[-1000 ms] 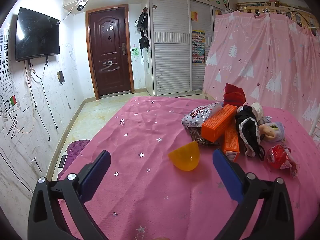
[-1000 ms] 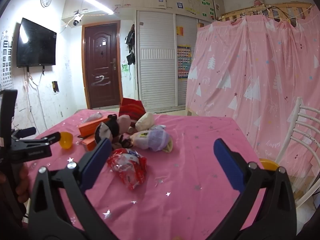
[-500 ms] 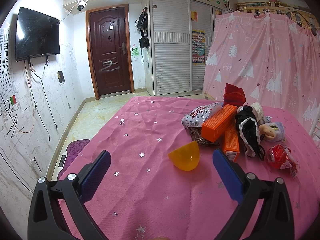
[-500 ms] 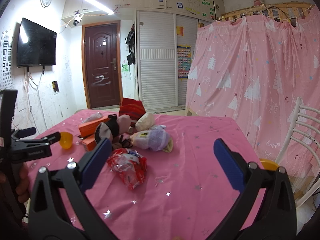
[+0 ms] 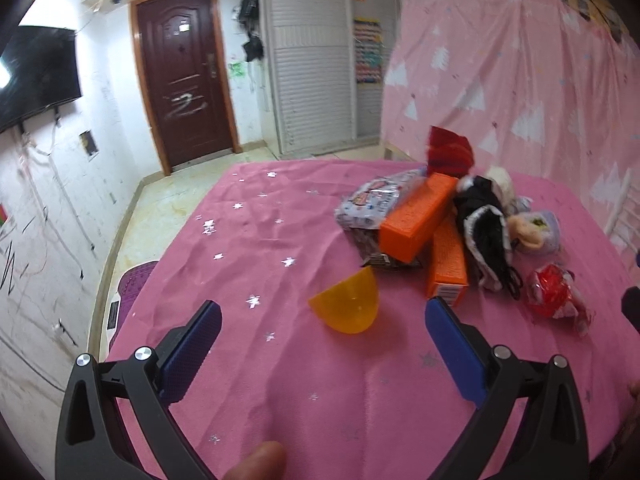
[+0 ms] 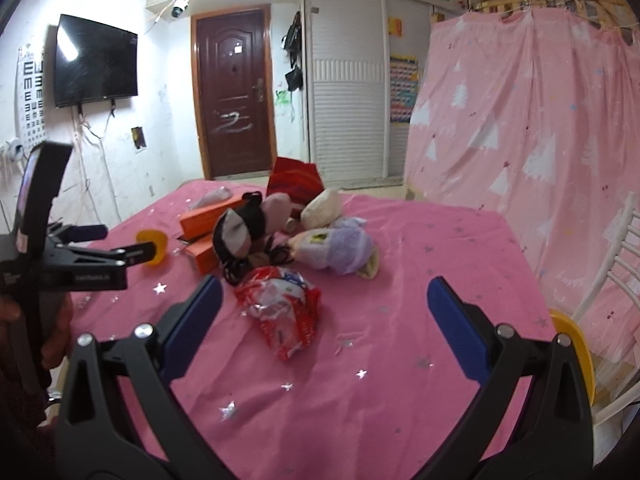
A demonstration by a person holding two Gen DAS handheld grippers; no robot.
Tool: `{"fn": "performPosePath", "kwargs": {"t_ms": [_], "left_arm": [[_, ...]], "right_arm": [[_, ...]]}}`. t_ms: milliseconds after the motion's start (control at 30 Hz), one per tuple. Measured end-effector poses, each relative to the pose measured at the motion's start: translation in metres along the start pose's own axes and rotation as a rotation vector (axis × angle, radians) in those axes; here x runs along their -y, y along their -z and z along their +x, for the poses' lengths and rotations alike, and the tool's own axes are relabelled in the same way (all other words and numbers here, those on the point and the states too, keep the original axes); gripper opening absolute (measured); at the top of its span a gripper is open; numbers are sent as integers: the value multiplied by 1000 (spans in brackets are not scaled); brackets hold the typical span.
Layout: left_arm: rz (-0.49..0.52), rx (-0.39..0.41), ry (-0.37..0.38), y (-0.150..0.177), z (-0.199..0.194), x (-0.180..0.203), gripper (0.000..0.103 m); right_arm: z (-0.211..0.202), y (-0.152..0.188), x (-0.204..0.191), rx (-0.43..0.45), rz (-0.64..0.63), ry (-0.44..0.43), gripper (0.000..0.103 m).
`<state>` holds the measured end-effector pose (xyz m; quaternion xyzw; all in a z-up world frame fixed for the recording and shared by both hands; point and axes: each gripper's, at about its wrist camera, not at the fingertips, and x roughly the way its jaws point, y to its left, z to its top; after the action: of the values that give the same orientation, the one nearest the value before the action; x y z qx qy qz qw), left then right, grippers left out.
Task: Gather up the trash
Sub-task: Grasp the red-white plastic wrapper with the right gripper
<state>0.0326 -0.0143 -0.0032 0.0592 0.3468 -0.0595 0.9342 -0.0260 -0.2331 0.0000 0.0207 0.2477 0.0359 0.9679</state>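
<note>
A yellow plastic half-shell (image 5: 347, 303) lies on the pink starred tablecloth (image 5: 248, 240), just ahead of my open, empty left gripper (image 5: 320, 344). Behind it lie two orange boxes (image 5: 416, 220), a printed snack bag (image 5: 372, 204) and a dark wrapper. A crumpled red wrapper (image 6: 282, 312) lies between the fingers of my open, empty right gripper (image 6: 320, 316); it also shows in the left wrist view (image 5: 550, 294). The half-shell also shows in the right wrist view (image 6: 154, 246).
Socks and soft cloth items (image 6: 332, 246) are piled mid-table, with a red cloth (image 6: 296, 178) behind. A white chair (image 6: 612, 280) and a yellow object (image 6: 576, 344) stand off the right edge. A pink curtain (image 6: 520, 120) hangs behind. My left gripper shows at the left of the right wrist view (image 6: 132, 254).
Both grippers have moved forward and tilted down a little, so the half-shell and the red wrapper sit closer between their fingers. Nothing was grasped.
</note>
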Motion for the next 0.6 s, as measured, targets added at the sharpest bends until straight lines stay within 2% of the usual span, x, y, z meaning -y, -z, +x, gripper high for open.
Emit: {"fn": "performPosePath", "kwargs": {"t_ms": [300, 433, 600], "left_arm": [[33, -156, 61, -28, 27, 3, 90], [39, -204, 64, -35, 40, -2, 74], [41, -243, 95, -35, 56, -7, 57]], "right_arm": [[24, -15, 5, -133, 18, -84, 99], [38, -21, -6, -191, 2, -136, 98], [58, -24, -20, -275, -37, -132, 98]]}}
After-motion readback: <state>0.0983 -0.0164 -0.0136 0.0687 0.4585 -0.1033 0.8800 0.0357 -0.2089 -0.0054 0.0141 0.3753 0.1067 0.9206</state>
